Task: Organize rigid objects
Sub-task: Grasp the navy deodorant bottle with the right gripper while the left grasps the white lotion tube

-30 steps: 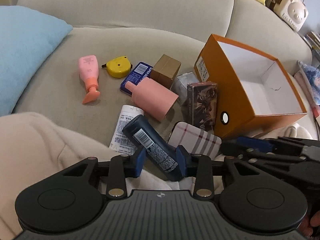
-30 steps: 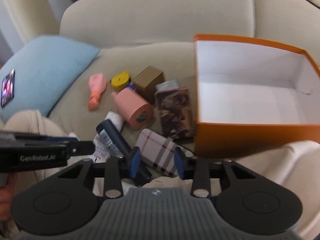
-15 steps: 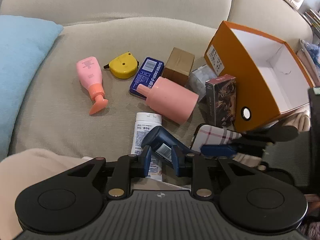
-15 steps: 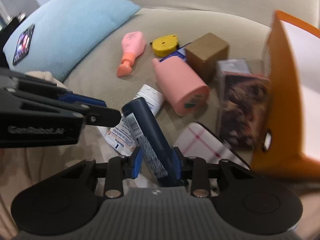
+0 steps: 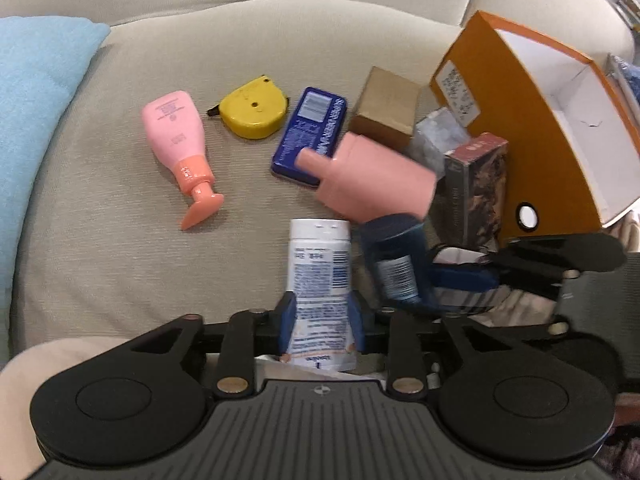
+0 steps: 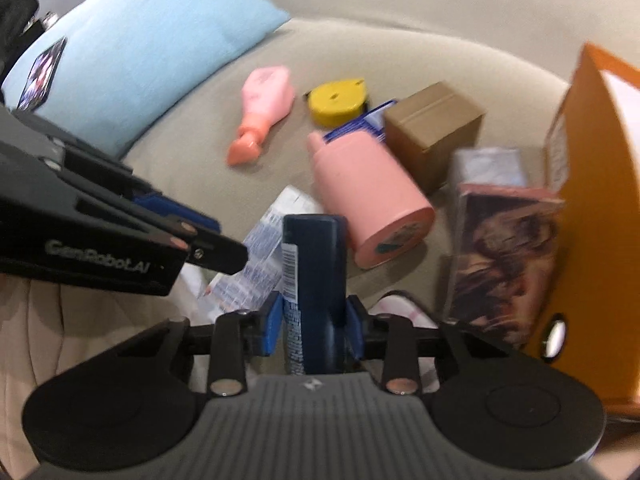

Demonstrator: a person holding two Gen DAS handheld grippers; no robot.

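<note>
- Gripped a dark navy plastic bottle (image 6: 312, 264) in the right gripper (image 6: 312, 320), blue pads pressed on both of its flanks, cap end pointing away from the camera.
- Raised that bottle clear of the beige fabric sofa seat (image 5: 120, 260), just above and beside a white squeeze tube with blue print (image 5: 318, 272).
- Straddled the white tube with the left gripper (image 5: 321, 320), pointing steeply down; had just been opening the jaws, with the tube lying flat between them.
- Stood the left pads close against the tube's two sides, with no squeeze to be seen, so read as open around it.
- Found the tube's white cap end toward the sofa back, near a large pink plastic cylinder with a narrow neck (image 5: 372, 180) lying on its side.
- Found a flat dark blue tin with white lettering (image 5: 312, 132) partly under the cylinder's neck.
- Found a yellow tape measure (image 5: 254, 112) just beside the tin.
- Found a pink pump bottle with a coral nozzle (image 5: 176, 136) further left, lying down.
- Found a small brown cardboard box (image 5: 386, 106) behind the cylinder.
- Found an upright dark printed carton (image 5: 474, 188) against an orange cardboard box with a white inside (image 5: 492, 128), tipped with its opening to the right and nothing visible within.
- Found a light blue cushion (image 5: 32, 100) at the seat's left edge.
</note>
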